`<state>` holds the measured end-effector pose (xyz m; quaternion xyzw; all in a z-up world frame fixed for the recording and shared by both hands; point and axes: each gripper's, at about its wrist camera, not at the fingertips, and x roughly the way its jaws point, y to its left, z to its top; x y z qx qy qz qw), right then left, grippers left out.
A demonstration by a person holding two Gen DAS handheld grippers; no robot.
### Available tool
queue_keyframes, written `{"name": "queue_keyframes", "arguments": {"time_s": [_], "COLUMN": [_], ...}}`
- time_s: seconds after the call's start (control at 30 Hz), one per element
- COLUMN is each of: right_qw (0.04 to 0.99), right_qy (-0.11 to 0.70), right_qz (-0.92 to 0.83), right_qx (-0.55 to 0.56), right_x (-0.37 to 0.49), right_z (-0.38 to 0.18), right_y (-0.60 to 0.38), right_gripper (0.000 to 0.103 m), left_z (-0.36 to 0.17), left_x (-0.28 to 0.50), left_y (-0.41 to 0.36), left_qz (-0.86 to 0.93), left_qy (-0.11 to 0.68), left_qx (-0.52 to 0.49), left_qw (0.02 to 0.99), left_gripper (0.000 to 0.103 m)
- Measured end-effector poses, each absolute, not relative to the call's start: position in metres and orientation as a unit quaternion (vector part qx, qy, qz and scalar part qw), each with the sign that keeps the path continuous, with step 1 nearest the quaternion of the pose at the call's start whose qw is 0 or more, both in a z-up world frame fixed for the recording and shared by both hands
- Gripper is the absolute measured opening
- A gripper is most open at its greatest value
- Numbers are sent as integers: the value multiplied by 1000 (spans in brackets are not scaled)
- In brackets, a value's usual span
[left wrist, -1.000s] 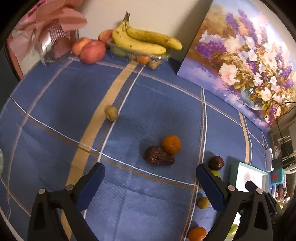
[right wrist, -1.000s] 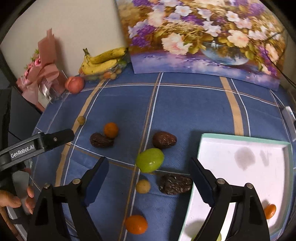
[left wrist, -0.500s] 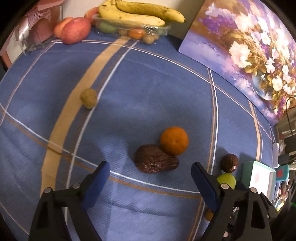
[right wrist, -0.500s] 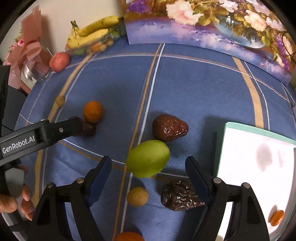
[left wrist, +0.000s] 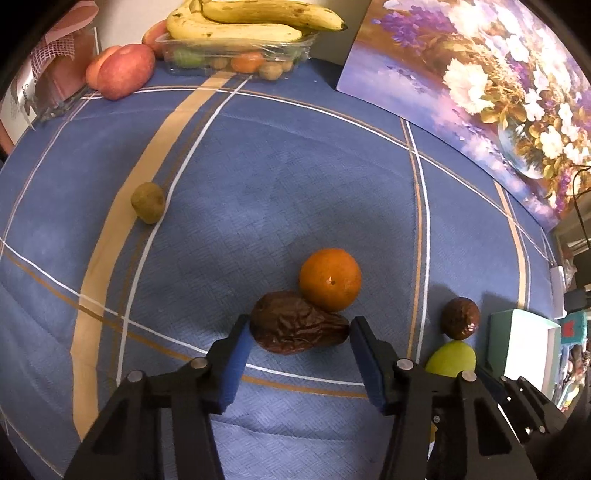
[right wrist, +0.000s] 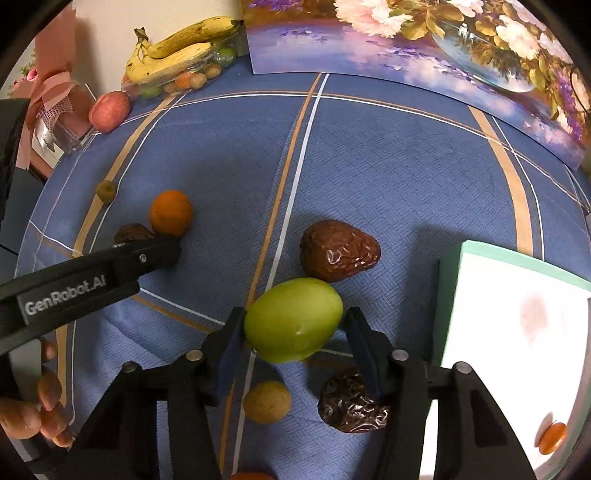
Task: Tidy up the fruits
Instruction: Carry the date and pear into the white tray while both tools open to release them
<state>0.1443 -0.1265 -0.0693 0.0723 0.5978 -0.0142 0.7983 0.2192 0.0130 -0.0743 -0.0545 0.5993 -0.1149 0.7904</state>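
Observation:
On the blue checked cloth, my left gripper [left wrist: 300, 334] is closing, both blue pads against the ends of a wrinkled dark date [left wrist: 299, 328]. An orange [left wrist: 330, 278] touches the date's far side. In the right wrist view my right gripper [right wrist: 295, 322] is closing too, its pads meeting the sides of a green fruit [right wrist: 291, 319]. A second dark date [right wrist: 338, 250] lies just beyond the green fruit. A white tray with a teal rim [right wrist: 447, 295] sits to the right and holds a small orange fruit [right wrist: 552, 437].
A tan round fruit [right wrist: 266, 401] and another dark date [right wrist: 352, 402] lie under the right gripper. A small olive fruit [left wrist: 148, 202] sits far left. At the back are bananas [left wrist: 251, 22] on a clear box, apples [left wrist: 125, 75] and a flower painting [left wrist: 480, 92].
Both grippers have come down toward the cloth and their jaws have narrowed from wide open, the left onto the dark date and the right onto the green fruit.

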Motion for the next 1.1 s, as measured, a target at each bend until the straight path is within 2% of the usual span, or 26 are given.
{"name": "queue_keyframes", "arguments": {"time_s": [0.33, 1.1], "right_qw": [807, 825], "right_qy": [585, 558], "right_qz": [-9, -33], "right_qx": [77, 85], "right_x": [134, 52], "right_z": [-51, 10], "right_y": [-127, -155], "right_gripper": [52, 52], "left_z": [-43, 14], "left_x": [203, 127], "left_y": [23, 5], "left_qz": [-118, -141], "left_qy": [579, 542], "left_qx": [-57, -48], "left_qw": [805, 827], "left_gripper": [57, 57]}}
